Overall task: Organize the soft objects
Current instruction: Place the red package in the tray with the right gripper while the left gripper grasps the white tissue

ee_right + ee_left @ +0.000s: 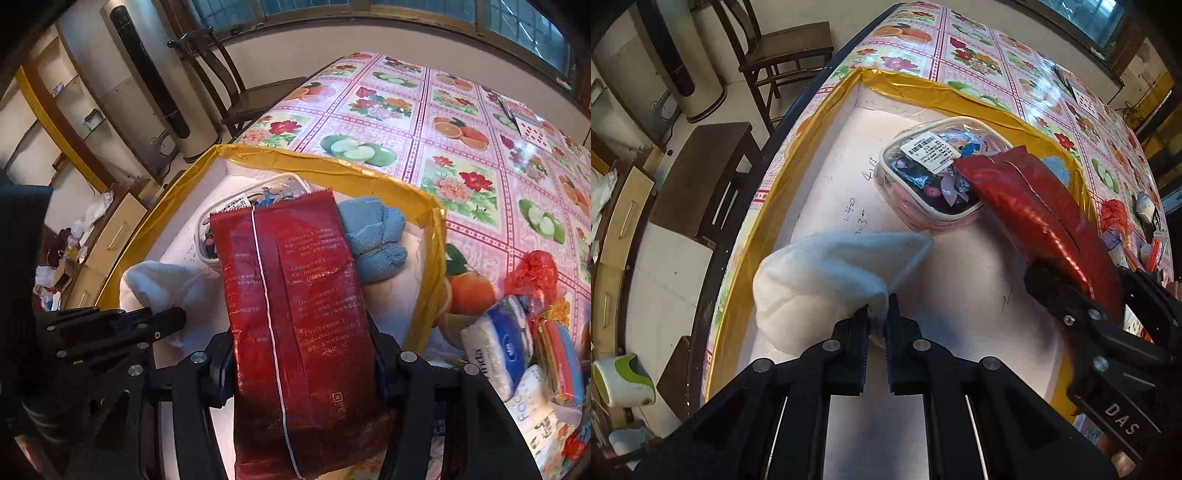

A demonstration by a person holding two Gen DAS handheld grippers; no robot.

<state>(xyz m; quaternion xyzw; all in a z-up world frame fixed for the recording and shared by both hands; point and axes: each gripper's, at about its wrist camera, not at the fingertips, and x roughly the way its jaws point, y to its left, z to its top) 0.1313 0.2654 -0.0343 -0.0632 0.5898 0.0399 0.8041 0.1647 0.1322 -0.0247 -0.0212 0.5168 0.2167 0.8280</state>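
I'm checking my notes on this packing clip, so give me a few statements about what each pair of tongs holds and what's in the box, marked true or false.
1. The right tongs grip a red packet. True.
2. The left tongs are wide open and hold nothing. False: they are shut on a white cloth.
3. A clear pouch with a barcode label lies inside the box. True.
4. The blue towel lies outside the box on the tablecloth. False: it sits inside the box.
5. The box rim is wrapped in green tape. False: it is gold.
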